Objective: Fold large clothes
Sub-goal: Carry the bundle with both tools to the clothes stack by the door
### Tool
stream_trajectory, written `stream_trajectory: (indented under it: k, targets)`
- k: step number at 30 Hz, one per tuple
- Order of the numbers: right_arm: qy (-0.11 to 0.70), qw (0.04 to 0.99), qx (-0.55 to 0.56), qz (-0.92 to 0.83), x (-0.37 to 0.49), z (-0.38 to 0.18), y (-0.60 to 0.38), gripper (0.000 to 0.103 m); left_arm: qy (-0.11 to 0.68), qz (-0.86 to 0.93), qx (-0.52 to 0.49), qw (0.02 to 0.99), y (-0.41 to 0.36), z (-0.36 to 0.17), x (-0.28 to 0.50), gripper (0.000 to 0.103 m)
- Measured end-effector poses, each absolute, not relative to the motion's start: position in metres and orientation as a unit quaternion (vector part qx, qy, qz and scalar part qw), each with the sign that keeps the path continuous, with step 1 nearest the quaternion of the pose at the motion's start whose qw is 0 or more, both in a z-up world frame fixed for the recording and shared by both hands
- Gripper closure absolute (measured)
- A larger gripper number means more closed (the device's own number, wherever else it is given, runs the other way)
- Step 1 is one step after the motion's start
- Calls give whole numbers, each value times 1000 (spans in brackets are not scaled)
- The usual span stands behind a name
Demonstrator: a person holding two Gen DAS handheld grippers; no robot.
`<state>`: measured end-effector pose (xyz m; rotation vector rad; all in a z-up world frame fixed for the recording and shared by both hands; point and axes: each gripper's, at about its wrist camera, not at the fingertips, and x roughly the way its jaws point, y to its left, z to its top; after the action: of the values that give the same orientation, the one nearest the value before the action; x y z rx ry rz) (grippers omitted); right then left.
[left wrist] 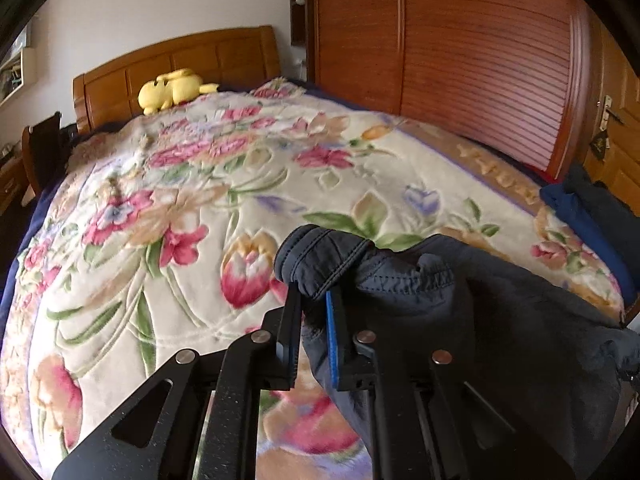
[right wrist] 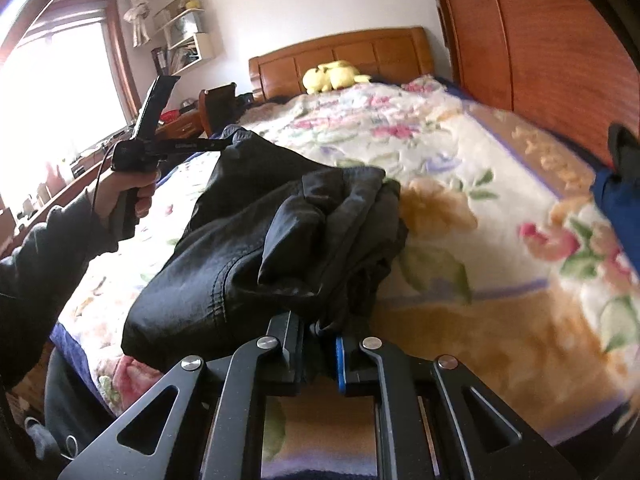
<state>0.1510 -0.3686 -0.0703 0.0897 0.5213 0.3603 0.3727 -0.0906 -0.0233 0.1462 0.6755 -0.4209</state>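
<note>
A dark navy garment (left wrist: 460,300) with stitched seams lies bunched at the near edge of the bed. My left gripper (left wrist: 314,300) is shut on a thick hemmed corner of it, lifted a little above the blanket, with cloth drooping below the pads. In the right wrist view the same dark garment (right wrist: 248,216) stretches across the bed edge. My right gripper (right wrist: 318,334) is shut on a crumpled fold of it, which hides the fingertips. A hand (right wrist: 128,196) in a dark sleeve holds the left gripper (right wrist: 224,145) at the garment's far corner.
The bed carries a cream floral blanket (left wrist: 192,208) and has a wooden headboard (left wrist: 176,60) with a yellow plush toy (left wrist: 172,88). A wooden wardrobe (left wrist: 460,48) runs along the right side. Blue and dark clothes (left wrist: 588,208) are piled at the bed's right edge. A desk (right wrist: 176,124) stands by the window.
</note>
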Motion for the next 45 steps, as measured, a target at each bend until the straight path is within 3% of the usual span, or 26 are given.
stream_trajectory:
  k: [9,25,37,45]
  targets:
    - [217,964,18,150,140,-53,-386,92,295,-219,83,926,-111,20,342,91]
    - [168,983,-17,73,89,-17,-451,92,241,-273,97,926,-214,83,306,91]
    - [134,987,-59,-59,48,46,-542,93,183,-347,105,914,-379,164,300,92]
    - [140,974,-64,-166,9,57,-604,93,187,-409,95,888,-501,179,303,92]
